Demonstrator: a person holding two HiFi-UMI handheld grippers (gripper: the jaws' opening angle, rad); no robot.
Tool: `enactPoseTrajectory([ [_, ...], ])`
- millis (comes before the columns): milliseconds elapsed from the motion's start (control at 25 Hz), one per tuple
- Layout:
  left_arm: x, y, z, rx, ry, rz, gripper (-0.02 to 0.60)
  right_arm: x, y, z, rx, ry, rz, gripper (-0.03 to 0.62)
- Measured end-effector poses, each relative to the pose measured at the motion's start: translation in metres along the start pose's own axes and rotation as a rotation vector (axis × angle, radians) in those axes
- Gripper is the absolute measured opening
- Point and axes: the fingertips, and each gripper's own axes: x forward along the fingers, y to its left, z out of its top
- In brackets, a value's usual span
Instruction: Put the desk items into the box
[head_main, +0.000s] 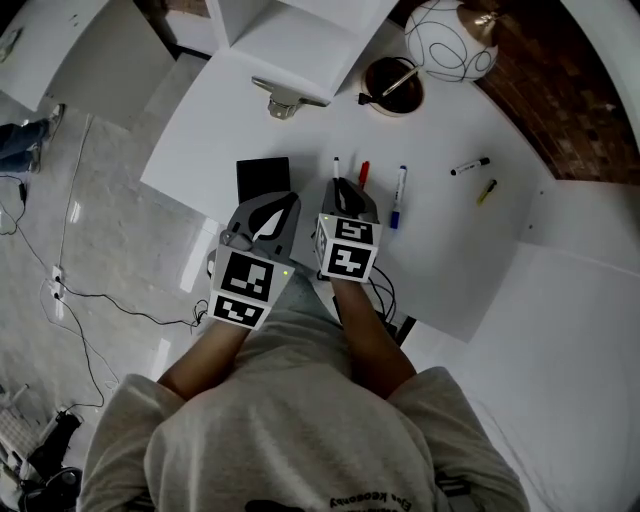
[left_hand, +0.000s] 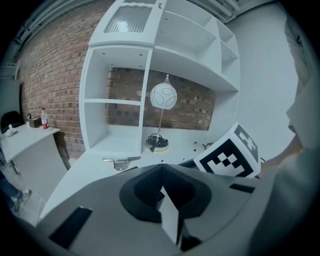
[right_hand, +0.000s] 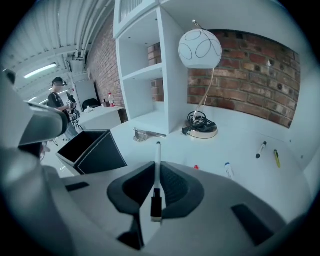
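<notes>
White plastic with a black cap: that is the white marker (right_hand: 158, 156) now pinched between the jaws of our right tool (right_hand: 158, 175). It lies lengthwise along the jaws, and its far tip pokes out past them. We hold it just to the right of the black box (right_hand: 102, 152), toward that box's near side. We cannot tell whether the tip touches the surface (head_main: 440, 250).

Our left tool (left_hand: 161, 172) has its jaws pressed together at the tips with nothing between them. It hangs at the near edge of the box, side by side with the right tool. The box stands open-topped on the surface, and its inside shows only dark.

The other desk items lie on the surface, outside the box. To the right of the box, just past the held marker, lies a red marker (head_main: 364, 172). A blue-capped marker (head_main: 399, 196) lies just beyond that. Well to the right of the box lie a black marker (head_main: 469, 166) and a yellow pen (head_main: 486, 191), near each other but apart.

Beyond the box, toward the shelves (right_hand: 150, 75), a silvery metal piece (head_main: 281, 101) lies flat. Beyond the box and to its right stands a lamp (head_main: 450, 40) with a round white globe, and a dark cable is coiled on its base.
</notes>
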Motion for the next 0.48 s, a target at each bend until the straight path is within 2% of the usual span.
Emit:
enactPoseTrajectory([
  [480,-0.008,0.001,0.01,0.04,-0.027,0.004,0.005,-0.034,0.009,0.044,-0.087,-0.216,-0.037,0.048],
])
